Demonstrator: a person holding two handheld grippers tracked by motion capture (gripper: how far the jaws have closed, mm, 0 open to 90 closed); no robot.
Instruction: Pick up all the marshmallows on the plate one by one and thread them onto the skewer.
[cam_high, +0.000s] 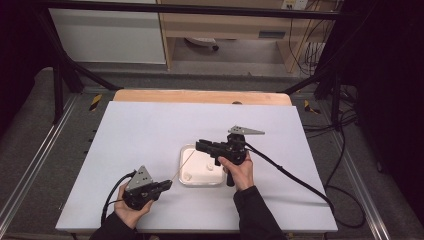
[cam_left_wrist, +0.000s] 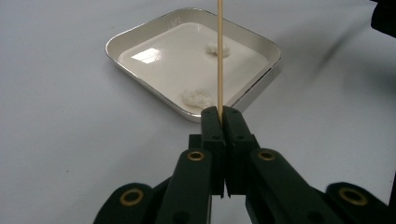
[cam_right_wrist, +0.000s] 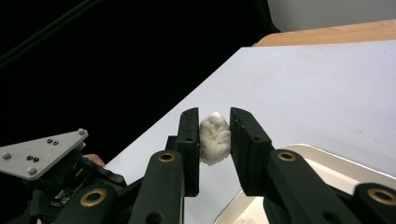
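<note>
Clamped in left hand-held gripper (cam_left_wrist: 221, 114): thin wooden skewer (cam_left_wrist: 219, 56), long axis pointing away over white square tray (cam_left_wrist: 266, 46) on desk (cam_high: 150, 135). Pinched in right hand-held gripper (cam_right_wrist: 214, 135) above tray: white fluffy lump (cam_right_wrist: 214, 137).

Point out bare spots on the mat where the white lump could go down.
The mat is bare left of the tray and along its far edge by the wooden strip. Right of the right tool, only the cable crosses. It is crowded at the tray, under the skewer and beside the left tool.
</note>
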